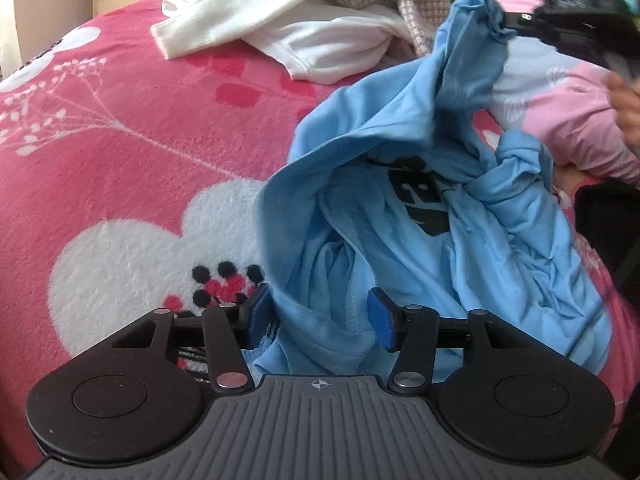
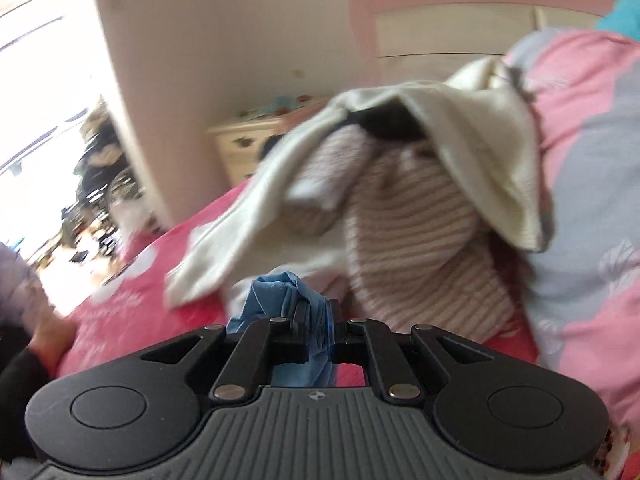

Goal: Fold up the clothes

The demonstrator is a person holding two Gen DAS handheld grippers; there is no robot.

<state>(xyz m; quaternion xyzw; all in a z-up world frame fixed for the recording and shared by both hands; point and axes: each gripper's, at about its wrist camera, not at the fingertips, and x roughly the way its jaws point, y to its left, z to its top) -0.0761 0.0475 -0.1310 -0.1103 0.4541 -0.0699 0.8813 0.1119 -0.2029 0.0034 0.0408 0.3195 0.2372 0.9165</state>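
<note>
A light blue T-shirt (image 1: 400,208) with a black print lies crumpled on the pink flowered blanket (image 1: 140,120). My left gripper (image 1: 320,316) is open, its blue pads on either side of a fold at the shirt's near edge. My right gripper (image 2: 314,312) is shut on a bunched corner of the blue shirt (image 2: 280,296) and holds it up; it shows in the left wrist view (image 1: 516,20) at the top right, with the shirt hanging from it.
A heap of other clothes lies at the back of the bed: a white garment (image 1: 280,28), a cream one (image 2: 460,152), a pink striped knit (image 2: 412,248). A pink and grey quilt (image 2: 592,200) is on the right. A cream drawer chest (image 2: 240,148) stands behind.
</note>
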